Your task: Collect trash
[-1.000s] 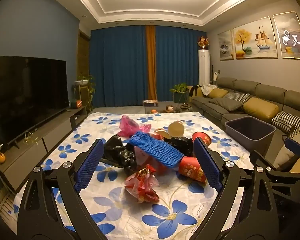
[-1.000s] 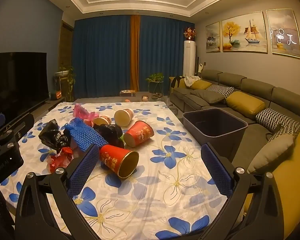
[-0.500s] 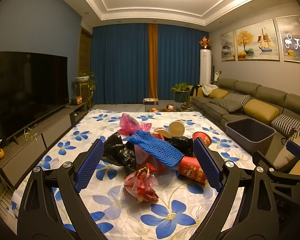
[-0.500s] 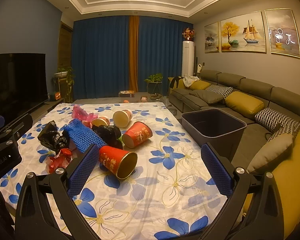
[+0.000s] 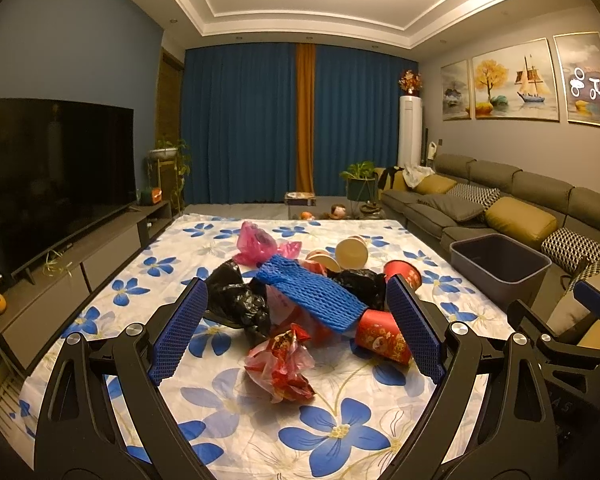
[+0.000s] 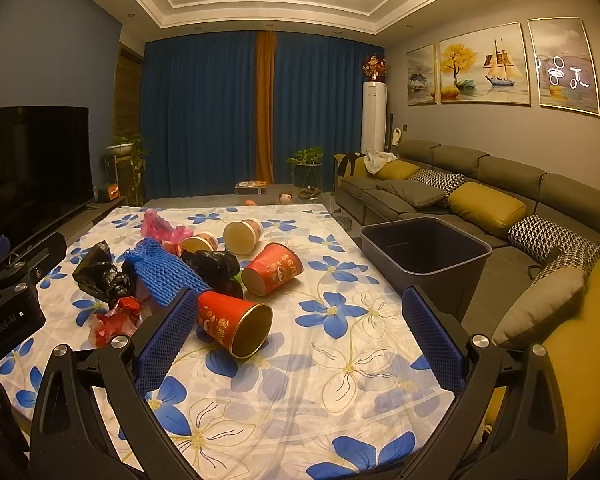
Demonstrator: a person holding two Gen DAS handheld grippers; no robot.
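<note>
Both the left gripper (image 5: 296, 334) and right gripper (image 6: 302, 338) hover spread wide, empty. On the floral tablecloth (image 6: 340, 360), blue foam netting (image 5: 312, 300) half-hides crumpled black bags (image 5: 240, 300) and a red paper cup (image 5: 384, 336).

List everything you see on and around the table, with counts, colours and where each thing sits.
Red cups: two, on their sides, table centre.
Beige cups: two, lying behind them.
Blue foam net: one, across the pile.
Black bags: two, crumpled, in the pile.
Pink bag: one, far side.
Red wrapper: one, near left.
Bin: one, dark grey, right of the table.
Tablecloth: white, blue flowers.
Left tongs: open.
Right tongs: open.
</note>
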